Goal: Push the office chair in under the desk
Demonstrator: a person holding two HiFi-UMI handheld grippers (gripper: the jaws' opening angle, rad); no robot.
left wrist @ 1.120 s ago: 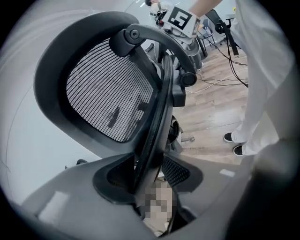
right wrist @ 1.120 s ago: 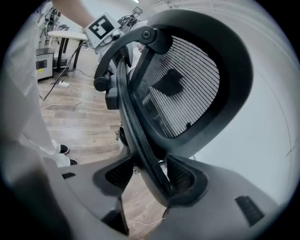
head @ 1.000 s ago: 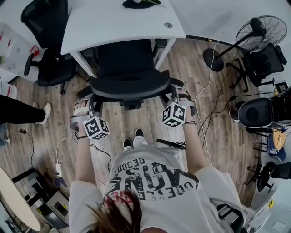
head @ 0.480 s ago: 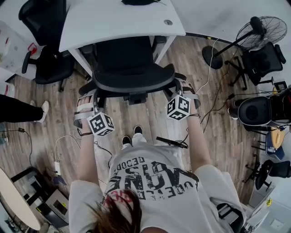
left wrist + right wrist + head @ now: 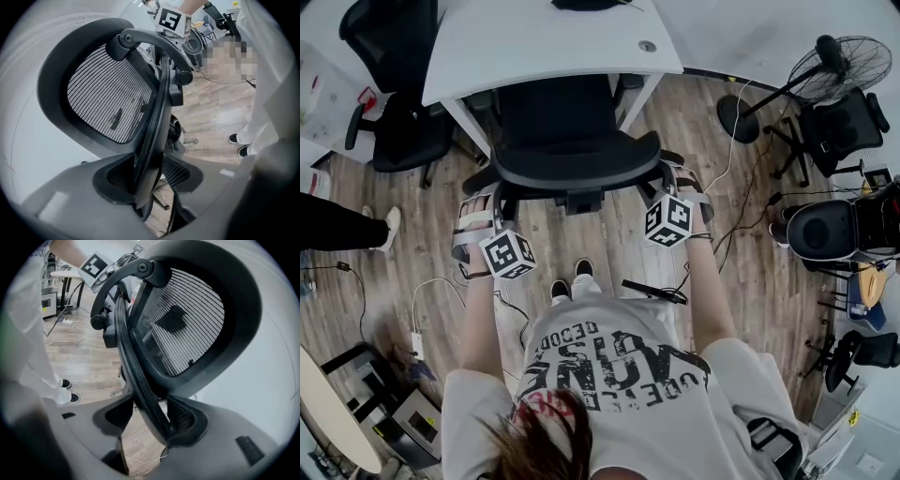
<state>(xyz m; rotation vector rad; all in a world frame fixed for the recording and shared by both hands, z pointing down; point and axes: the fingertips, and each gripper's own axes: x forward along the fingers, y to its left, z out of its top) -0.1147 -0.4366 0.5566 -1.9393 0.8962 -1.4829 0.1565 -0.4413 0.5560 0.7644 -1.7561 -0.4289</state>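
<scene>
The white desk [image 5: 553, 47] is sitting just ahead of both sets of fingers, and the black office chair [image 5: 567, 141] is being held there with its seat already partly under the desktop. One side of the backrest rim is being pinched by the left gripper [image 5: 150, 187], the other by the right gripper [image 5: 150, 423]. Both are clamped narrow on the frame, with mesh showing right above the fingers.

The office chair [image 5: 570, 150] has slid farther under the desk [image 5: 544, 47]
</scene>
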